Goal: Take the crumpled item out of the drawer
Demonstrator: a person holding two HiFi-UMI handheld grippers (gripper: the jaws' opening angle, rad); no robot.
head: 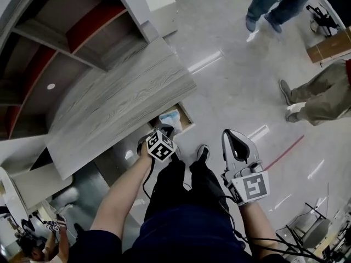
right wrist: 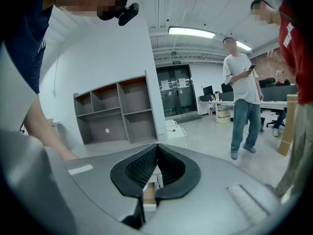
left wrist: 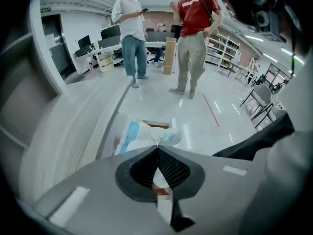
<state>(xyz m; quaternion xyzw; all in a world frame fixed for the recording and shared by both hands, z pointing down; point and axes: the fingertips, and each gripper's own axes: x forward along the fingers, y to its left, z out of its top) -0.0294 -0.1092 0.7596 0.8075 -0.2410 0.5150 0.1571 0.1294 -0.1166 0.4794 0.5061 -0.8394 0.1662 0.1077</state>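
A crumpled white and blue item [head: 169, 116] lies in the open drawer [head: 185, 117] under the grey wood-grain cabinet top [head: 115, 103]. My left gripper [head: 165, 129] reaches down to the drawer. In the left gripper view its tips [left wrist: 157, 148] meet on a pinched peak of the crumpled item [left wrist: 139, 133], which bunches up just beyond them over the drawer's brown inside [left wrist: 155, 125]. My right gripper [head: 233, 137] hangs to the right, over the floor and away from the drawer. In the right gripper view its jaws [right wrist: 157, 147] are shut with nothing between them.
Two people stand on the glossy floor beyond the drawer [left wrist: 132, 33] [left wrist: 195, 38]; their legs show at the upper right of the head view [head: 274, 4] [head: 318, 95]. An open shelf unit [right wrist: 117, 111] stands by the wall. My own shoes [head: 202, 153] are just in front of the drawer.
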